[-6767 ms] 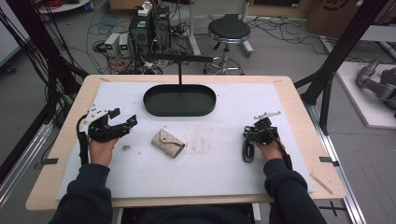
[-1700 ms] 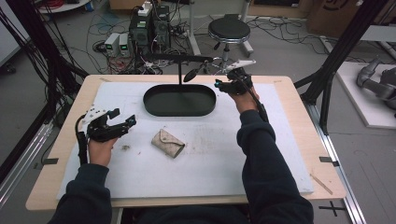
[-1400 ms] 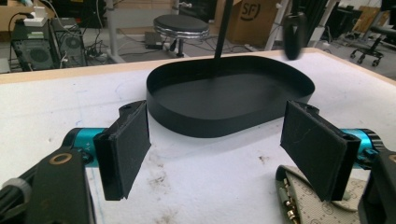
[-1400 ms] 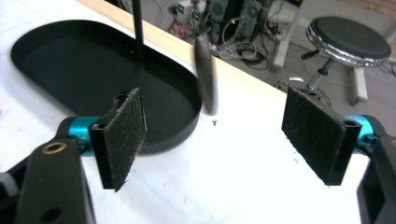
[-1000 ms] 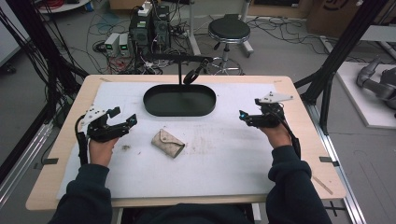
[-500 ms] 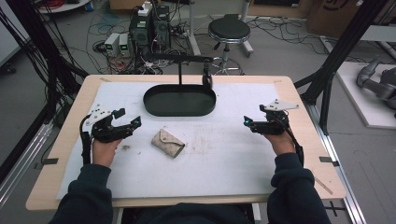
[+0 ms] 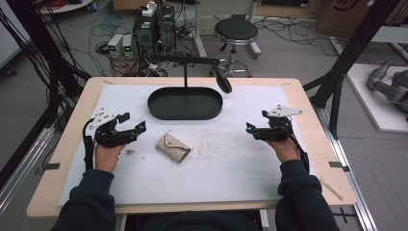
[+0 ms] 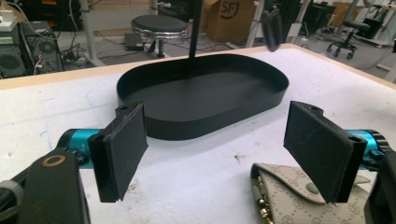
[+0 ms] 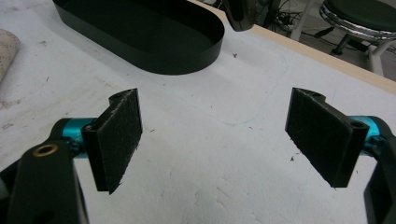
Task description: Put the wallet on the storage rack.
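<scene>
Even, bright overhead light; soft faint shadows; high view slightly soft; claw views sharp, mild edge distortion.

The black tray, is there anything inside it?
The black tray holds no loose things. A thin black pole rises at its far rim, but I cannot tell whether it stands inside. The near wall hides a strip of the floor. The beige wallet lies outside, on the white mat.

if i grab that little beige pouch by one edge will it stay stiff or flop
The beige pouch looks like soft patterned fabric lying flat with a folded flap, so it would probably sag. Its snap and metal edge hardware, seen in the left gripper view, may add slight weight. It seems unlikely to roll.
</scene>
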